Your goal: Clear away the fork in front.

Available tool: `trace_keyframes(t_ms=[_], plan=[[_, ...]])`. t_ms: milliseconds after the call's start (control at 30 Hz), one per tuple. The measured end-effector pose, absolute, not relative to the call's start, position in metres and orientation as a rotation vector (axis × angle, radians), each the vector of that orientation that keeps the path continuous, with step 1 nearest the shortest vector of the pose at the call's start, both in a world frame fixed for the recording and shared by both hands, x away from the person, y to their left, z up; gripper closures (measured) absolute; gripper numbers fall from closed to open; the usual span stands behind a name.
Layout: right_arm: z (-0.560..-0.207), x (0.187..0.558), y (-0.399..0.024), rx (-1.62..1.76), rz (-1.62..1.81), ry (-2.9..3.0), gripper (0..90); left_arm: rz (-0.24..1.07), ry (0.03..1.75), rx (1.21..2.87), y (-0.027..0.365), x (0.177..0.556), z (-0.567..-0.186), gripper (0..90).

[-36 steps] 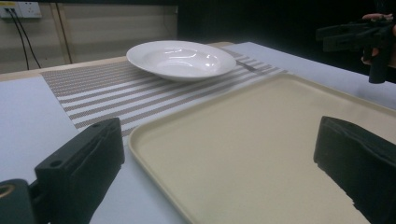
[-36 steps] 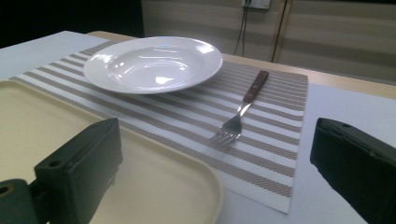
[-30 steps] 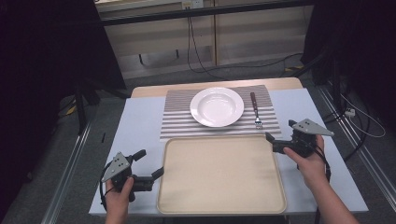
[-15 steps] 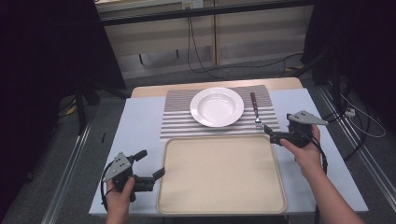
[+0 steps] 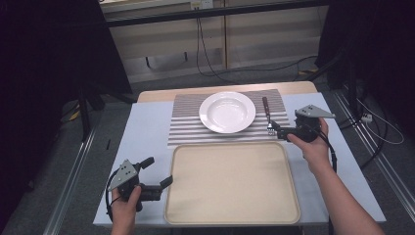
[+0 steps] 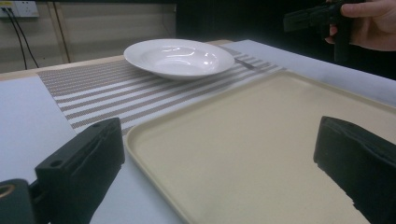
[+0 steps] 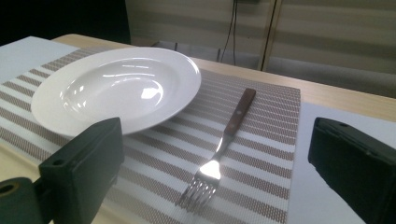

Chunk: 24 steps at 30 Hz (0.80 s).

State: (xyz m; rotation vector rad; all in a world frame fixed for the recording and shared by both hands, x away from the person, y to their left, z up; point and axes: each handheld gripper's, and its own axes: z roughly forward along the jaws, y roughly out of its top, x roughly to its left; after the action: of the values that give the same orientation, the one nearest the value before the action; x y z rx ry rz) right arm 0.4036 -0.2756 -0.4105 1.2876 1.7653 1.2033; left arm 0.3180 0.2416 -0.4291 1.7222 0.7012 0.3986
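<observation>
A white plate (image 5: 227,111) rests on a striped placemat (image 5: 186,122) at the far middle of the table. To its right lies a wooden-handled fork (image 5: 267,113), tines toward me. My right gripper (image 5: 275,131) hovers open just at the fork's tines; in the right gripper view the fork (image 7: 229,135) lies between its wide-apart jaws, beside the plate (image 7: 116,88). My left gripper (image 5: 159,172) stands open at the near left corner of a beige tray (image 5: 230,181). In the left gripper view the tray (image 6: 261,140) edge lies between the jaws.
The tray takes up the near middle of the pale blue tabletop (image 5: 142,132). Bare table lies left of the placemat and right of the tray. Cables run over the floor behind the table.
My right gripper has moved away from me and leftward, from beside the tray's far right corner up to the fork's tines. The left gripper has stayed put.
</observation>
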Motion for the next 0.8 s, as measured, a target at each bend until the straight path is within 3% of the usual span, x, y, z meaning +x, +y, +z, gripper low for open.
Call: trace_keyframes(t_ms=[300, 467, 500, 533, 567, 600, 800], plan=[[-0.414, 0.423, -0.276, 1.307, 1.128, 1.796, 2.9, 0.401, 0.706, 1.722, 0.241, 0.318, -0.429, 2.2], [-0.421, 0.438, -0.277, 1.36, 1.087, 1.818, 7.9, 0.407, 0.7, 1.727, 0.241, 0.318, -0.429, 2.1], [-0.424, 0.443, -0.277, 1.377, 1.073, 1.836, 16.0, 0.405, 0.7, 1.729, 0.241, 0.318, -0.429, 2.2], [-0.424, 0.443, -0.277, 1.377, 1.073, 1.836, 16.0, 0.405, 0.7, 1.729, 0.241, 0.318, -0.429, 2.2], [-0.427, 0.449, -0.276, 1.39, 1.053, 1.852, 26.3, 0.411, 0.702, 1.729, 0.242, 0.317, -0.429, 2.2], [-0.428, 0.452, -0.275, 1.397, 1.049, 1.865, 31.0, 0.412, 0.704, 1.727, 0.242, 0.317, -0.429, 2.2], [-0.437, 0.471, -0.267, 1.408, 0.983, 1.956, 48.3, 0.415, 0.7, 1.737, 0.241, 0.317, -0.429, 2.2]])
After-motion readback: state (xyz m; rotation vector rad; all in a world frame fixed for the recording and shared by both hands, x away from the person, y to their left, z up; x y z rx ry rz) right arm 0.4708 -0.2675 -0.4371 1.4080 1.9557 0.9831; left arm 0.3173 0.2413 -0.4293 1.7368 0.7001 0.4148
